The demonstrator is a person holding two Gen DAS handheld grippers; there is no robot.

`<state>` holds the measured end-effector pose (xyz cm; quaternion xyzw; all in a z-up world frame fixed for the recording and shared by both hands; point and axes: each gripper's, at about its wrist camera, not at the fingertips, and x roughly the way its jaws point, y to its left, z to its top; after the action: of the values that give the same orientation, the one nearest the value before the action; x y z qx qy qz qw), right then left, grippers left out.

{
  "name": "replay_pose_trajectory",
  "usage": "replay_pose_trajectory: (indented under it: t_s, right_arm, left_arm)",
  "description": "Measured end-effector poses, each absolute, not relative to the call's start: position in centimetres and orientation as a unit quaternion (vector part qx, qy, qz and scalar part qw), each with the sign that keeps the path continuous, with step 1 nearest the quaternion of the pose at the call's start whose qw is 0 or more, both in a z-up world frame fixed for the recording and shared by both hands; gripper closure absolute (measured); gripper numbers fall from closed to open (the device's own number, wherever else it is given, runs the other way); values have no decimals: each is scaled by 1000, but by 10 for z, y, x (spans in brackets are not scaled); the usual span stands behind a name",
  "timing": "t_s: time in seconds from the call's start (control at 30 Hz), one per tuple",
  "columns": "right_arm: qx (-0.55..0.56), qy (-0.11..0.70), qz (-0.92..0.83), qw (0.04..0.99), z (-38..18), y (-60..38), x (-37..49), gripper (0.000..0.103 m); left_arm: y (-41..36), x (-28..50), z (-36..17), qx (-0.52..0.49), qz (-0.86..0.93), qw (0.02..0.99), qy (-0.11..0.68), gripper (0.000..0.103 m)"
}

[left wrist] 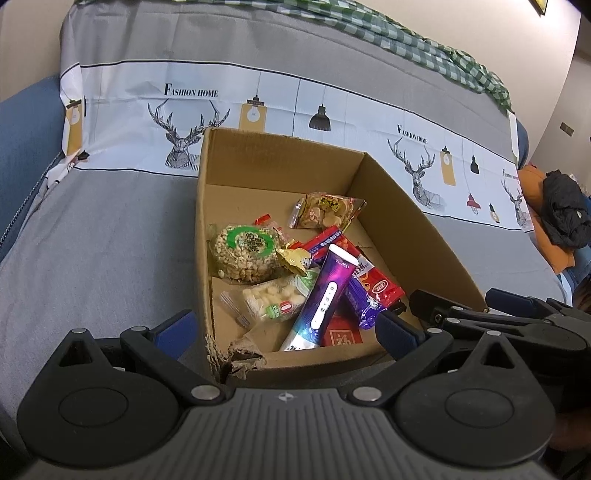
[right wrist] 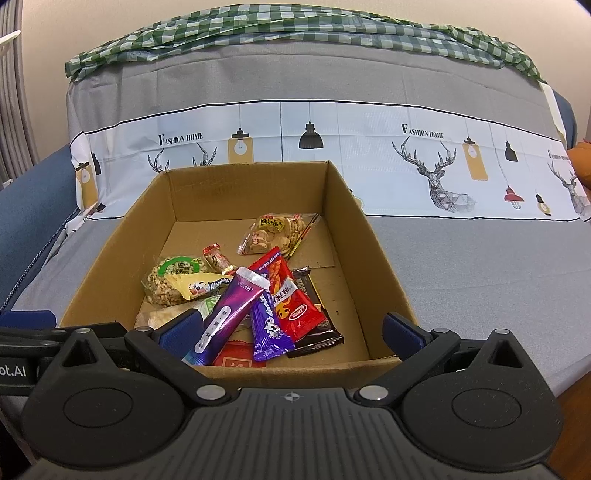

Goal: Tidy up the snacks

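Both grippers are hanging at the lower edge of their frames, over the near side of a cardboard box (right wrist: 343,206). In the left wrist view, the left gripper (left wrist: 284,332) is standing wide open, its blue pads far apart, and it is holding nothing; one pad is sitting outside the left wall of the box, the other near the right wall. In the right wrist view, the right gripper (right wrist: 291,330) is also spread wide and is empty, with its pads framing the near wall of the box.

All the snacks are lying inside the box, which is resting on a grey cover (right wrist: 480,258) with a white band of deer and lamp drawings. In the centre of the right wrist frame a purple tube (right wrist: 229,314) is leaning across the pile, its lower end close to the left pad. Just right of it a purple bar (right wrist: 269,328) and a red pack (right wrist: 291,299) are overlapping, with a dark pack (right wrist: 317,332) under them. At the left of the pile a puffed rice cake (right wrist: 166,280) with a green label is sitting, and a yellow pack (right wrist: 199,286) is lying on it. A clear biscuit bag (right wrist: 277,230) is lying apart, towards the far right corner of the box. A green checked cloth (right wrist: 295,33) is stretching along the top of the frame.
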<state>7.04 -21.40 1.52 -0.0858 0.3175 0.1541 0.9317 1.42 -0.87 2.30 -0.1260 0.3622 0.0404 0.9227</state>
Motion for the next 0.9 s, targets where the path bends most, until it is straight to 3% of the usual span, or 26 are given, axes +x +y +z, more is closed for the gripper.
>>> replay_pose_trajectory:
  t_s: [0.9]
  right_arm:
    - [-90, 321, 155, 930, 13, -214, 74, 1]
  left_arm:
    - [-9, 15, 22, -123, 37, 924, 360, 0]
